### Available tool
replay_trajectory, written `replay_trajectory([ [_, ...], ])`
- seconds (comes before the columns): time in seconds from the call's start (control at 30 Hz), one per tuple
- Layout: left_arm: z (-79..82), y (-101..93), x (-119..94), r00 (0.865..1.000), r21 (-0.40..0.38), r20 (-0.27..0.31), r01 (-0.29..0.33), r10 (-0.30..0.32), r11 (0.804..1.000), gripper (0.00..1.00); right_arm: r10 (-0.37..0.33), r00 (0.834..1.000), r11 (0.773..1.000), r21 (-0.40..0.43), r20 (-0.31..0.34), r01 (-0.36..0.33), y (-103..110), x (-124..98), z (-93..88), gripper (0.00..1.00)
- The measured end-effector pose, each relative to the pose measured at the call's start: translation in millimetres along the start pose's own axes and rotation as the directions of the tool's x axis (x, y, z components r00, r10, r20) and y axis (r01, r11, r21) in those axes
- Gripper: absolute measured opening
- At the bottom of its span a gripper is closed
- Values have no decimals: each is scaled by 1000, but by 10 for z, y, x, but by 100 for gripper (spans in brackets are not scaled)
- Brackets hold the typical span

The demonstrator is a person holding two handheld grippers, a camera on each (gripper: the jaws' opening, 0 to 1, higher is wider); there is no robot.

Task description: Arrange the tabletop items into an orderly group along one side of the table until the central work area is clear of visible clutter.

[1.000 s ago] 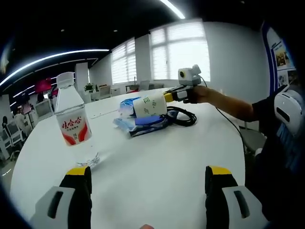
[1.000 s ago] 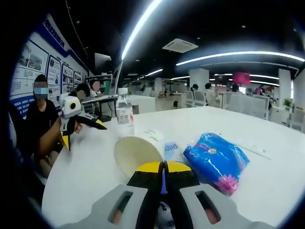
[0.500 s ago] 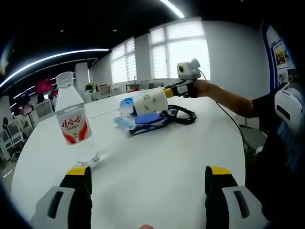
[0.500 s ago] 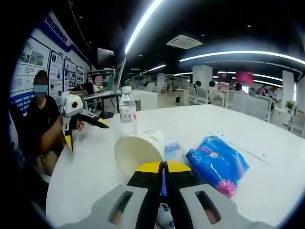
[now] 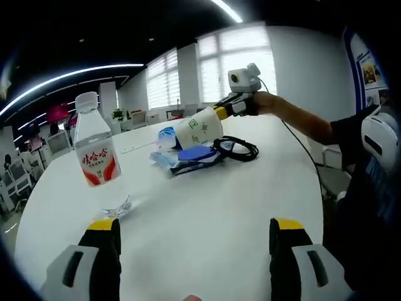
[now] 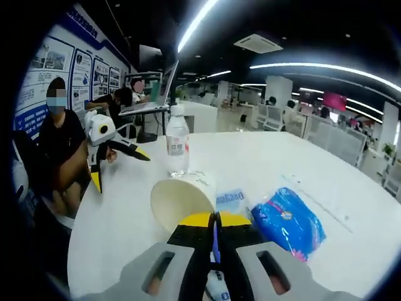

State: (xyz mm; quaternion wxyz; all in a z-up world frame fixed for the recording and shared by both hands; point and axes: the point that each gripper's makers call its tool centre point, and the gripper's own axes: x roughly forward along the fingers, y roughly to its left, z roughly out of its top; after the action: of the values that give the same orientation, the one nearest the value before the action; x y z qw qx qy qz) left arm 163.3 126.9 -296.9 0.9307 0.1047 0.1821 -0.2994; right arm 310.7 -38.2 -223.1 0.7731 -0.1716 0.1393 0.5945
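Rising higher off the table (image 5: 207,207), paper cup (image 6: 182,199) pinched in right jaws.

cup (image 6: 182,199) near rim behind jaws, bottle label (image 5: 98,169) prob. unreadable

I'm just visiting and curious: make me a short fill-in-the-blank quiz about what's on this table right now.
1. The right gripper is shut on the rim of a paper ____.
2. The water bottle stands upright with its ____ on.
3. The left gripper has its jaws ____.
4. The black cable lies coiled on the ____ table.

Missing words: cup; cap; open; white
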Motion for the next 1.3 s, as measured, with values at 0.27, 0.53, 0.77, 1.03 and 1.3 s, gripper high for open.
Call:
replay_trajectory([
  [0.27,-4,9,-19,1000,4,1,-2,2,1000,98,41,998,999,-30,-57,-43,97,58,23,0],
  [0.53,1,0,-33,1000,8,2,0,0,1000,97,52,995,997,-53,-88,-56,161,75,34,0],
  [0.77,-27,-28,-29,1000,9,-5,5,-5,1000,97,77,990,994,-68,-121,-86,252,122,44,0],
  [1.03,-13,-14,-41,1000,13,2,0,0,1000,96,90,982,990,-95,-168,-107,326,144,72,0],
  [1.3,-59,-10,-40,1000,11,-2,-2,2,1000,96,121,974,987,-83,-191,-138,332,214,61,0],
])
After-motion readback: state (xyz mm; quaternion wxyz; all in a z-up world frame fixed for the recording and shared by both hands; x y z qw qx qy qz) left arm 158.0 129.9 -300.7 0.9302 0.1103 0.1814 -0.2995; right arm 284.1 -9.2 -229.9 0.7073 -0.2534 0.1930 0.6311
